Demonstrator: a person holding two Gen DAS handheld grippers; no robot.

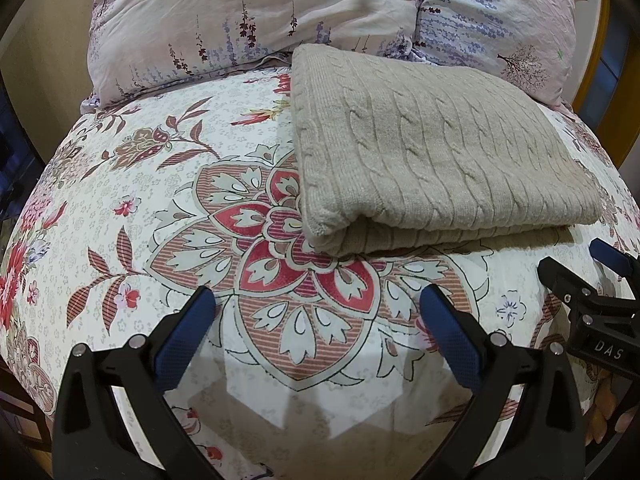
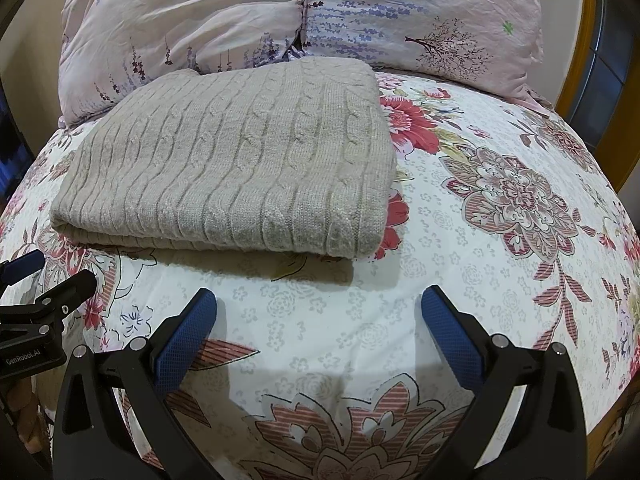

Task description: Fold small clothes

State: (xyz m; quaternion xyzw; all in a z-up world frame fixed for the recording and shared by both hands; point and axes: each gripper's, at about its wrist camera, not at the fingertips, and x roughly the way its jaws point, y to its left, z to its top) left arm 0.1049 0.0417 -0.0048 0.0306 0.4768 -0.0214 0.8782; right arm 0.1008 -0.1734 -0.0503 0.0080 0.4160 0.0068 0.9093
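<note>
Knit sweater, beige cable-knit, folded in a neat rectangle on the floral bed before the pillows; left gripper and right gripper spread, empty, near its front edge; fold apparently complete, next either halve or leave.

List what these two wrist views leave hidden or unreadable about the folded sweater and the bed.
- Folded knit sweater: its inner layers, sleeves and neckline are tucked under the top layer in both views, so the garment type is uncertain.
- Bedsheet under the sweater: covered by it.
- Pillows: tops cut off by the upper frame edge.
- Right hand-held gripper: cut off by the left wrist view's edge.
- Bed edges: lost in the dark fisheye rim.
</note>
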